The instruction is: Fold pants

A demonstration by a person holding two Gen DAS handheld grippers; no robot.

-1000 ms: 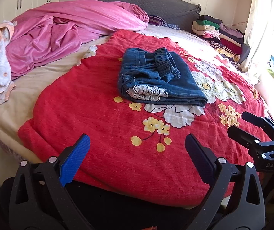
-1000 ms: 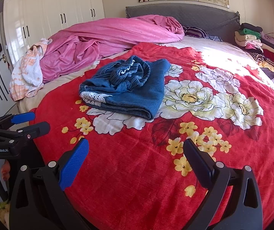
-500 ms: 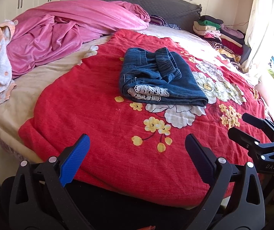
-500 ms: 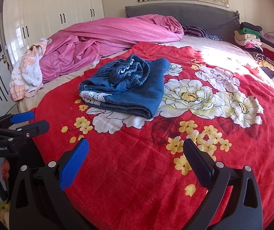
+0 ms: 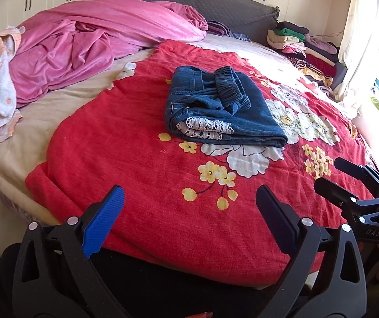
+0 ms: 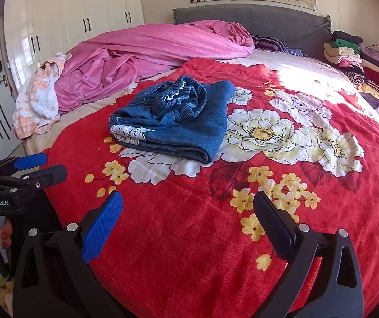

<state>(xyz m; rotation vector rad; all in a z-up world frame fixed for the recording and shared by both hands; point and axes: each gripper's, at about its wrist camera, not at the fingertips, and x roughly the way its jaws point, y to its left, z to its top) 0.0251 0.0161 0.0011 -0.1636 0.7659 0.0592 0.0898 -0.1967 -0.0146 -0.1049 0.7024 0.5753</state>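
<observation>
On the bed, in the left wrist view, we see the pants (image 5: 221,108) lying folded into a thick bundle on the red blanket (image 5: 141,164), well ahead of our left hand-held gripper (image 5: 186,201), whose fingers stand spread with nothing between them. The bundle's long side runs from near left to far right; its lace-trimmed hem (image 5: 205,128) faces us and the elastic waistband (image 5: 231,87) sits on top toward the headboard. The right hand-held gripper (image 5: 340,175) shows at the right edge, off the pants. A pink duvet (image 5: 96,42) is heaped at far left, and a pile of clothes (image 5: 303,45) sits at far right.

In the right wrist view, the pants (image 6: 173,119) rest left of the big white flowers, folded edge toward us, lace at the near left corner. Our right hand-held gripper (image 6: 188,206) is spread and empty above the blanket (image 6: 189,225); the left hand-held gripper (image 6: 40,167) waits at the left edge.

Compared with a second ago, the pants have not shifted, and both grippers remain spread and clear of them.
</observation>
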